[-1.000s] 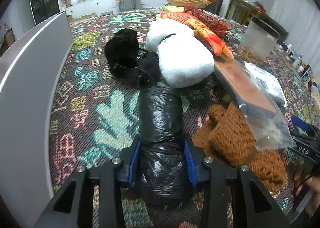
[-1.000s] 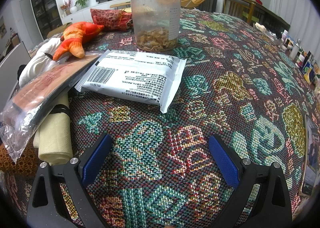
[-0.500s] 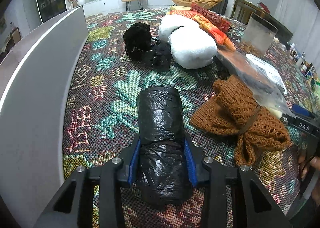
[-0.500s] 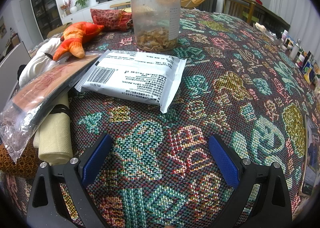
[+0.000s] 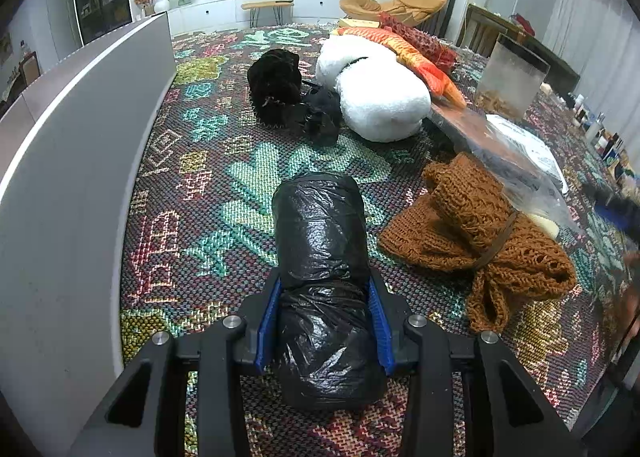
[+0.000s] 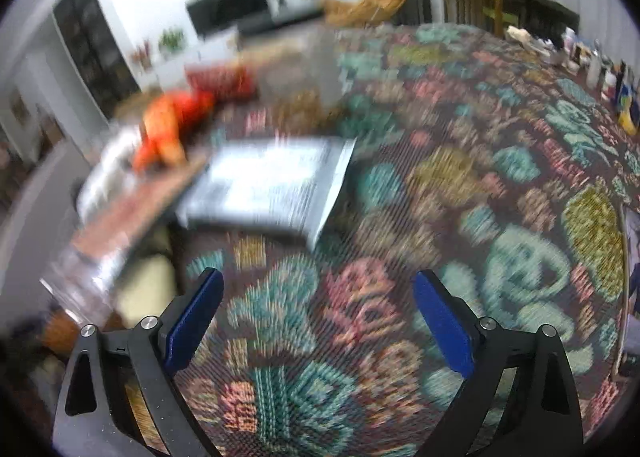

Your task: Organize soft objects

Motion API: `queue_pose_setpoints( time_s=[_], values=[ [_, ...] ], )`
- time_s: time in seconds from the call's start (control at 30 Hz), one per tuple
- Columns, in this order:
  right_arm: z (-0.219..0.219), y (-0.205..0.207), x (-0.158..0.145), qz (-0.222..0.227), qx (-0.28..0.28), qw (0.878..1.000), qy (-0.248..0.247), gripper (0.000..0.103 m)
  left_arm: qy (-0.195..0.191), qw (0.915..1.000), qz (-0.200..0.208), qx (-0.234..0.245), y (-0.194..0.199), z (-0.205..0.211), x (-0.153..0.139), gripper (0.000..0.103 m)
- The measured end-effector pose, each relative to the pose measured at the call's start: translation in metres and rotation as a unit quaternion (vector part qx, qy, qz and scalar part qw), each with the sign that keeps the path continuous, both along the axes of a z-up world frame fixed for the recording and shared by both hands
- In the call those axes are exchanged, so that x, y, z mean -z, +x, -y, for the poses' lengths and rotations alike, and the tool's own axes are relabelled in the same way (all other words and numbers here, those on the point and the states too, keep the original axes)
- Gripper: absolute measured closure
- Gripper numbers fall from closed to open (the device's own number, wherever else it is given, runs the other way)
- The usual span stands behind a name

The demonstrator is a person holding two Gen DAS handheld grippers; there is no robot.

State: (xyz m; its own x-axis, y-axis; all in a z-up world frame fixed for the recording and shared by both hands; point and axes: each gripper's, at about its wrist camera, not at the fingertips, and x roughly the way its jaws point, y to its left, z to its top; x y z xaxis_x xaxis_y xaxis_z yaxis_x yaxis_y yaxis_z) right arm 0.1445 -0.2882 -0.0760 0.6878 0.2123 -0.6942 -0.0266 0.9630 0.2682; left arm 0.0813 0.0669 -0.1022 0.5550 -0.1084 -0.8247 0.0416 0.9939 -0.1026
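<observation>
My left gripper (image 5: 323, 321) is shut on a roll wrapped in black plastic (image 5: 322, 241), its blue pads pressed into both sides, held just above the patterned cloth. To its right lies a brown knitted bundle (image 5: 476, 241) tied with a strap. Farther off sit a black furry item (image 5: 276, 87), a white plush (image 5: 376, 97) and an orange fish plush (image 5: 416, 57). In the blurred right wrist view my right gripper (image 6: 318, 317) stands open over the patterned cloth (image 6: 360, 297) with nothing between its pads. A cream fabric roll (image 6: 146, 289) lies at its left, and the orange fish plush (image 6: 168, 129) farther back.
A grey panel (image 5: 72, 161) walls off the left side. A clear jar (image 5: 510, 81), a clear plastic pouch (image 5: 500, 149) and a white packet (image 6: 268, 181) lie between the two grippers. Small bottles (image 6: 600, 69) line the far right edge.
The left gripper carried the black roll back and left, away from the plush pile; the brown bundle now lies uncovered. The right gripper, still until half a second ago, has risen and tilted, blurring its view.
</observation>
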Motion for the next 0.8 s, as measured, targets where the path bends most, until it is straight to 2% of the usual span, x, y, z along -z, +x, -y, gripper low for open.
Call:
queue_pose_setpoints(
  time_s=[0.07, 0.13, 0.17, 0.23, 0.27, 0.33, 0.43, 0.5, 0.53, 0.57, 0.6, 0.67, 0.8],
  values=[
    [0.011, 0.023, -0.021, 0.016, -0.033, 0.999, -0.016, 0.006, 0.000, 1.0000, 0.003, 0.004, -0.001, 0.000, 0.000, 0.063],
    [0.005, 0.052, -0.027, -0.006, -0.093, 0.994, -0.056, 0.006, 0.003, 0.9999, 0.007, 0.007, -0.002, 0.001, 0.000, 0.063],
    [-0.003, 0.071, -0.025, -0.031, -0.138, 0.986, -0.084, 0.006, 0.005, 0.9999, 0.009, 0.008, -0.002, 0.002, 0.001, 0.063],
    [-0.027, 0.098, -0.015, -0.071, -0.232, 0.961, -0.134, 0.006, 0.009, 0.9999, 0.011, 0.009, -0.003, 0.004, 0.001, 0.063],
    [-0.035, 0.101, -0.012, -0.077, -0.257, 0.952, -0.148, 0.006, 0.009, 0.9999, 0.011, 0.009, -0.003, 0.004, 0.001, 0.063],
    [-0.064, 0.112, -0.003, -0.079, -0.318, 0.922, -0.208, 0.006, 0.008, 0.9999, 0.011, 0.009, -0.003, 0.004, 0.001, 0.063],
    [-0.094, 0.124, 0.016, -0.100, -0.366, 0.889, -0.255, 0.006, 0.010, 0.9999, 0.008, 0.010, -0.002, 0.004, 0.000, 0.063],
    [-0.111, 0.136, 0.029, -0.123, -0.379, 0.876, -0.272, 0.007, 0.014, 0.9998, 0.005, 0.013, -0.001, 0.006, 0.001, 0.063],
    [-0.114, 0.141, 0.031, -0.135, -0.376, 0.878, -0.263, 0.008, 0.014, 0.9998, 0.005, 0.013, -0.001, 0.006, 0.001, 0.063],
    [-0.113, 0.146, 0.028, -0.144, -0.360, 0.888, -0.246, 0.013, 0.013, 0.9998, 0.004, 0.014, -0.001, 0.005, 0.000, 0.063],
    [-0.111, 0.146, 0.026, -0.146, -0.352, 0.893, -0.239, 0.022, 0.011, 0.9998, 0.003, 0.014, 0.000, 0.005, 0.000, 0.063],
    [-0.099, 0.141, 0.020, -0.156, -0.329, 0.902, -0.233, 0.028, 0.006, 0.9999, 0.003, 0.012, 0.000, 0.003, 0.000, 0.063],
    [-0.048, 0.136, 0.009, -0.171, -0.264, 0.929, -0.195, 0.031, -0.009, 0.9999, 0.002, 0.007, 0.000, -0.001, -0.001, 0.063]
  ],
)
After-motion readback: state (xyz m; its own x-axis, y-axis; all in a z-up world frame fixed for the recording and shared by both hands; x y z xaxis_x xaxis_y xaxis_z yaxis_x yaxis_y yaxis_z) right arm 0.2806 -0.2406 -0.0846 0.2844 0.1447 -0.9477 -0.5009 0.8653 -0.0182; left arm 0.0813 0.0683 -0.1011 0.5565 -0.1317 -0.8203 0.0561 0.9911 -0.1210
